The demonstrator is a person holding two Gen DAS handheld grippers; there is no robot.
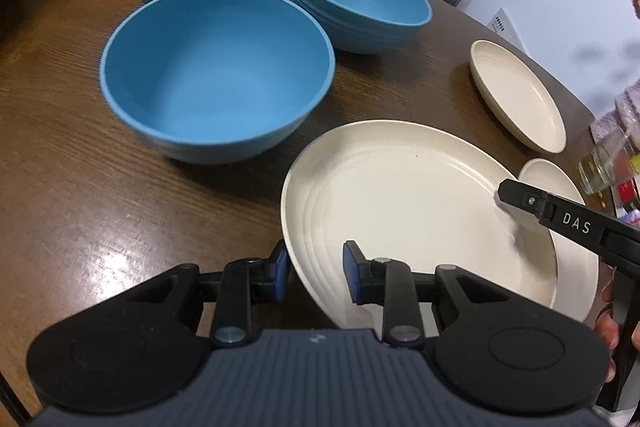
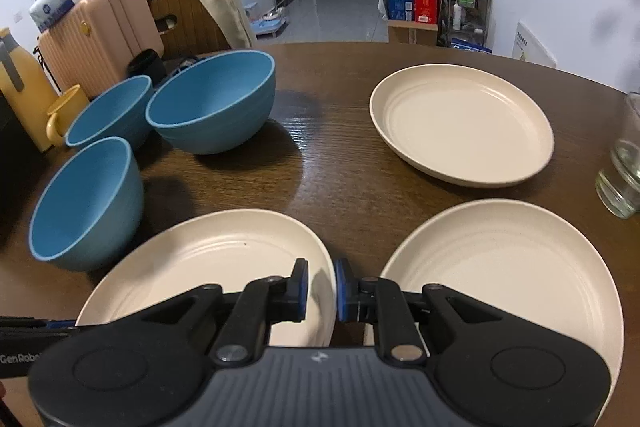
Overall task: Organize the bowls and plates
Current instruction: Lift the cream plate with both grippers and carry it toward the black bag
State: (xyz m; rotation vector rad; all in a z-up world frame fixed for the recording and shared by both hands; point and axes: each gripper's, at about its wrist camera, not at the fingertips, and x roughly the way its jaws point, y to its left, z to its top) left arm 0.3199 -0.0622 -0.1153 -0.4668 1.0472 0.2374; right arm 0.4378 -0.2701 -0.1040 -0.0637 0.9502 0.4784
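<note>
Left wrist view, lower centre: we are gripping the near rim of a cream plate with our left gripper, one blue pad outside the rim, one inside, jaws narrowed onto it. The plate is sitting tilted, its near edge raised off the wood table.

Same view, right edge: our right gripper is reaching in over this plate's far right rim, with part of a hand showing below it.

Right wrist view, lower centre: we are seeing that gripper's jaws almost shut, pinching the same plate's right rim between the blue pads.

Remaining items, as we are finding them:
- Second plate, lower right of the right wrist view, lying just beside the held plate, partly under it in the left wrist view.
- Third plate, upper right, lying flat and apart from the others.
- Three blue bowls, upright and clustered at the left: near bowl, middle bowl, far bowl.
- Yellow mug, standing behind the bowls at the left edge.
- Glass jar, standing at the right edge, near the second and third plates.
</note>
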